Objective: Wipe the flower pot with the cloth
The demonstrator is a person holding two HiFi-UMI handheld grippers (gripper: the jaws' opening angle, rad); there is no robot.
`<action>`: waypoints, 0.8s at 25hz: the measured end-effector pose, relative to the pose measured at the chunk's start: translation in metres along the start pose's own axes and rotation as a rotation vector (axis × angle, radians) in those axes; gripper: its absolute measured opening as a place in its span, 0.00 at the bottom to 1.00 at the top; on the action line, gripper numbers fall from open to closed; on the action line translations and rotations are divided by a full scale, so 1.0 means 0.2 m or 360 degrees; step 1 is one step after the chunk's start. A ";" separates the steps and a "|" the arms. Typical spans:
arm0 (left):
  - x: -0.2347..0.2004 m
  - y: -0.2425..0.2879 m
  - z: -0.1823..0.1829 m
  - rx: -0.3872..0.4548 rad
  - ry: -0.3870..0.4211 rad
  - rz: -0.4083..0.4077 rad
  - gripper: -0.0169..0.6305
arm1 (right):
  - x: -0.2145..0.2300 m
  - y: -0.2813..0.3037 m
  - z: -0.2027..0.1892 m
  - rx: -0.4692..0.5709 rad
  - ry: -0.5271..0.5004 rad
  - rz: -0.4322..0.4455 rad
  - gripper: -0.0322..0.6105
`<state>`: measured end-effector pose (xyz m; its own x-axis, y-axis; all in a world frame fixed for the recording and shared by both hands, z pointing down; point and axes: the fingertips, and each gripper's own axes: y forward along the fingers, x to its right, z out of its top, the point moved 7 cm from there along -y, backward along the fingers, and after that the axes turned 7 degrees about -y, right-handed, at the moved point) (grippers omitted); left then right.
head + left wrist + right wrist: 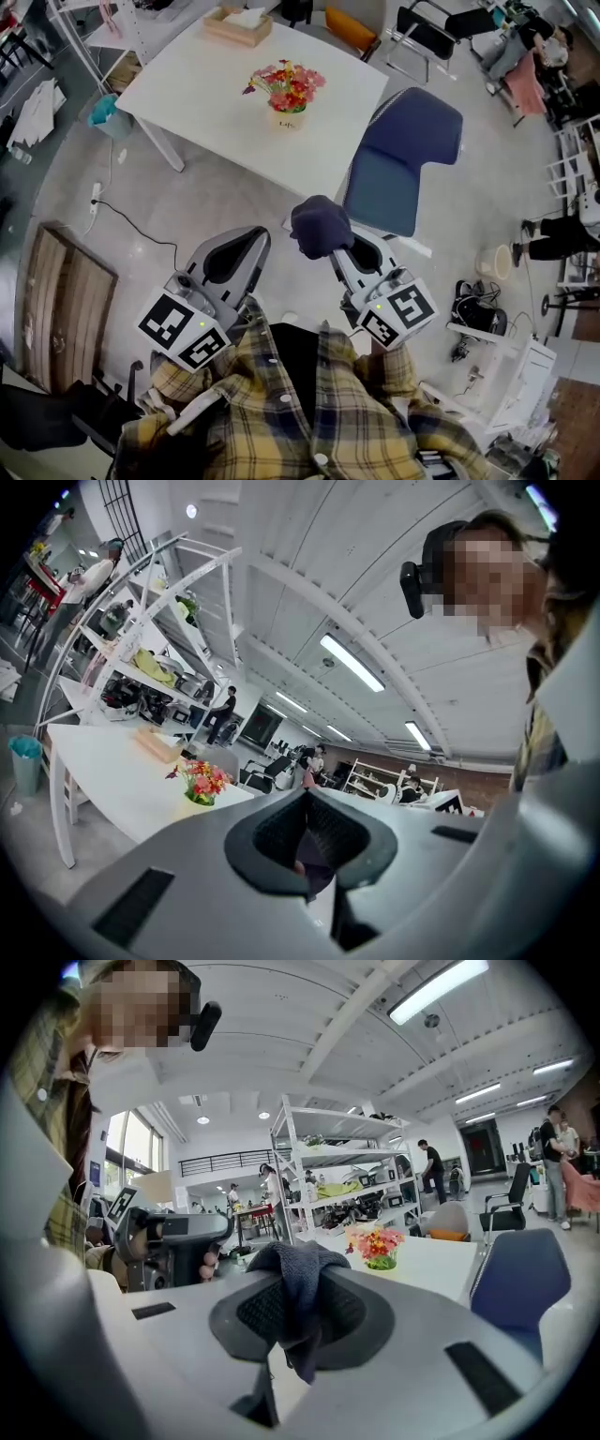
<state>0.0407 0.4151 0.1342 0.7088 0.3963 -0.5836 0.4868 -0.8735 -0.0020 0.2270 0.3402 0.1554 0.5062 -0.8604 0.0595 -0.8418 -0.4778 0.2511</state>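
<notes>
The pot [289, 118] stands upright with its flowers on the table [206, 103], in from every edge and nearer the corner by the chair [403, 155] than the box [237, 25] at the far edge. Both grippers are off the table, on the person's side of it and well apart from the pot. The right gripper [300, 1312] is clamped on the cloth [298, 1274], which bunches over the jaw tips and hangs down between the pads. The left gripper [307, 836] has its jaws closed together; a dark patch shows low in the gap, perhaps the cloth beyond, but it is too dim to tell.
</notes>
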 end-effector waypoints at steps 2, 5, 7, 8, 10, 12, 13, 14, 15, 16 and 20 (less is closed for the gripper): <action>-0.10 0.00 0.07 -0.0026 -0.0007 -0.0015 0.04 | 0.01 0.12 0.03 -0.0005 0.0017 -0.0032 0.11; -0.25 -0.02 0.15 -0.0063 -0.0022 -0.0023 0.04 | 0.02 0.27 0.06 -0.0020 0.0026 -0.0080 0.11; -0.33 -0.03 0.20 -0.0077 -0.0043 -0.0021 0.04 | 0.02 0.34 0.08 -0.0040 0.0032 -0.0118 0.11; -0.37 -0.03 0.22 -0.0078 -0.0052 -0.0021 0.04 | 0.02 0.37 0.09 -0.0050 0.0037 -0.0135 0.11; -0.43 -0.02 0.25 -0.0075 -0.0078 -0.0037 0.04 | 0.03 0.42 0.09 -0.0072 0.0056 -0.0163 0.11; -0.48 0.00 0.27 -0.0079 -0.0114 -0.0060 0.04 | 0.05 0.45 0.09 -0.0102 0.0077 -0.0190 0.11; -0.50 0.01 0.26 -0.0087 -0.0129 -0.0066 0.04 | 0.06 0.47 0.09 -0.0118 0.0084 -0.0202 0.11; -0.52 0.02 0.26 -0.0096 -0.0140 -0.0070 0.04 | 0.07 0.48 0.08 -0.0130 0.0089 -0.0213 0.11; -0.54 0.04 0.26 -0.0105 -0.0149 -0.0078 0.04 | 0.09 0.50 0.08 -0.0139 0.0093 -0.0222 0.11; -0.56 0.06 0.26 -0.0111 -0.0159 -0.0090 0.04 | 0.11 0.51 0.07 -0.0145 0.0098 -0.0229 0.11; -0.63 0.18 0.27 -0.0130 -0.0151 -0.0114 0.04 | 0.25 0.58 0.06 -0.0148 0.0114 -0.0263 0.11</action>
<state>-0.0595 0.3180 0.1635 0.6210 0.4248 -0.6587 0.5770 -0.8166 0.0174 0.1519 0.2403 0.1768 0.6506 -0.7554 0.0779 -0.7271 -0.5901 0.3510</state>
